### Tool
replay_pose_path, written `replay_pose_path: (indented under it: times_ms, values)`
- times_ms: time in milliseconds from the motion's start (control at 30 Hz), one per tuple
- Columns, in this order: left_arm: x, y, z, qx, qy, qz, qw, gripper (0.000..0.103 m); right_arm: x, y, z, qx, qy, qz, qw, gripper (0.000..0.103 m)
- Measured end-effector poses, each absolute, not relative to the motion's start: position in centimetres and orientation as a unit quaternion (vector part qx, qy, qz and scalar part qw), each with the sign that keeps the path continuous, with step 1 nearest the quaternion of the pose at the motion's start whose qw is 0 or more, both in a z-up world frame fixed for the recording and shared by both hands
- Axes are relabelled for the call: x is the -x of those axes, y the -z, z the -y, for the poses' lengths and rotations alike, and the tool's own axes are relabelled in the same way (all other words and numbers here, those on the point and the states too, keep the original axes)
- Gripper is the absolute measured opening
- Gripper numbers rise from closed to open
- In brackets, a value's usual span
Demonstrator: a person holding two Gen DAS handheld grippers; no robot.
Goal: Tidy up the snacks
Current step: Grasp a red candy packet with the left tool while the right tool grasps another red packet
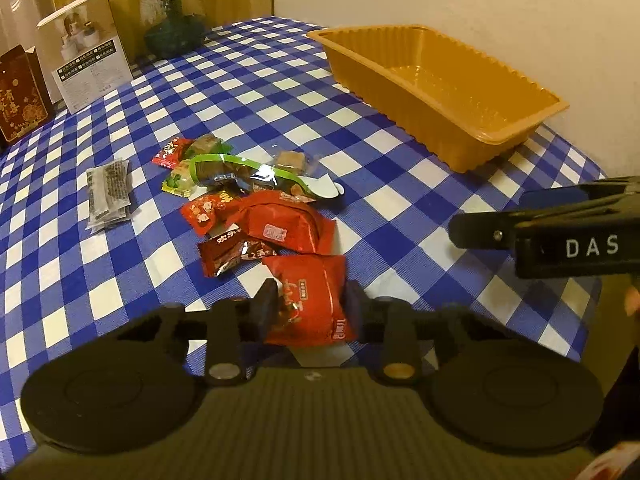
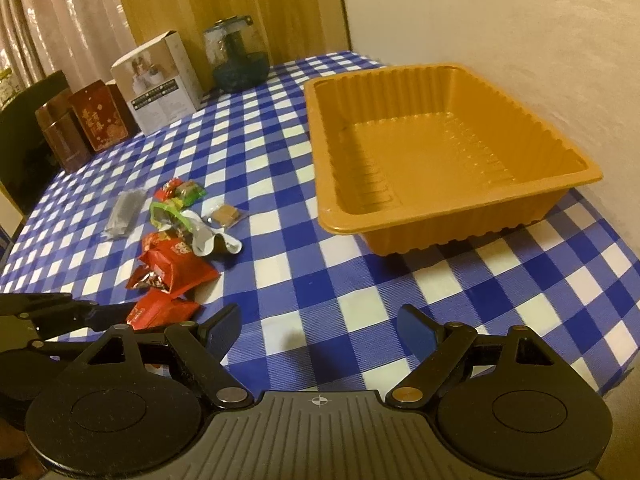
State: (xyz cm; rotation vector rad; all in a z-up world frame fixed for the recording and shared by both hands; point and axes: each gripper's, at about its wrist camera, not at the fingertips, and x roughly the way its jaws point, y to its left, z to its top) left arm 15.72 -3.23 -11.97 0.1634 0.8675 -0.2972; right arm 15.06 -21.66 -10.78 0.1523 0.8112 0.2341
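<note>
My left gripper [image 1: 310, 307] is shut on a red snack packet [image 1: 312, 296] at the near end of the snack pile, one pad pressing each side of it. The pile [image 1: 256, 204] of red, green and brown wrapped snacks lies on the blue-checked tablecloth, with a grey packet [image 1: 108, 196] to its left. An orange plastic tray [image 1: 400, 92] stands at the back right with nothing in it. In the right wrist view my right gripper [image 2: 320, 326] is open over bare cloth, in front of the tray [image 2: 320, 168]. The left gripper [image 2: 92, 314] and its red packet [image 2: 160, 308] show at the lower left there.
A white carton [image 2: 160, 84], dark red boxes [image 2: 100, 120] and a glass jar [image 2: 236, 56] stand along the table's far edge by the curtain. A wall runs behind the tray. The table's right edge [image 2: 600, 360] drops off near my right gripper.
</note>
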Motion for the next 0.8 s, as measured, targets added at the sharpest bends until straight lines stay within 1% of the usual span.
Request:
replay_pose_path:
  times_ms: [100,300,367,567,733,800]
  values:
    - [-15.7,11.8,2.6,-0.068,0.142,-0.424,0.892,0.03,-15.2,10.8,21.1,-0.068,-0.123,-0.394,0.908,0.085]
    - [-15.4,10.7,-0.2,-0.05,0.105,-0.411,0.904,0.029,-15.6,10.9,19.7,-0.059,-0.156,-0.391,0.905,0.084]
    - [-15.5,10.5,-1.2,-0.037,0.09,-0.409,0.907,0.029,-15.7,10.9,19.0,-0.052,-0.173,-0.389,0.903,0.077]
    - [-15.7,9.6,-3.9,-0.002,0.05,-0.4,0.915,0.029,-16.7,10.7,16.0,-0.013,-0.232,-0.372,0.899,0.064]
    - [-15.9,9.3,-5.6,0.021,0.026,-0.397,0.917,0.029,-17.9,10.5,13.2,0.02,-0.285,-0.351,0.892,0.056]
    - [-15.9,9.4,-6.0,0.031,0.02,-0.398,0.917,0.029,-18.6,10.5,12.3,0.025,-0.298,-0.349,0.888,0.055]
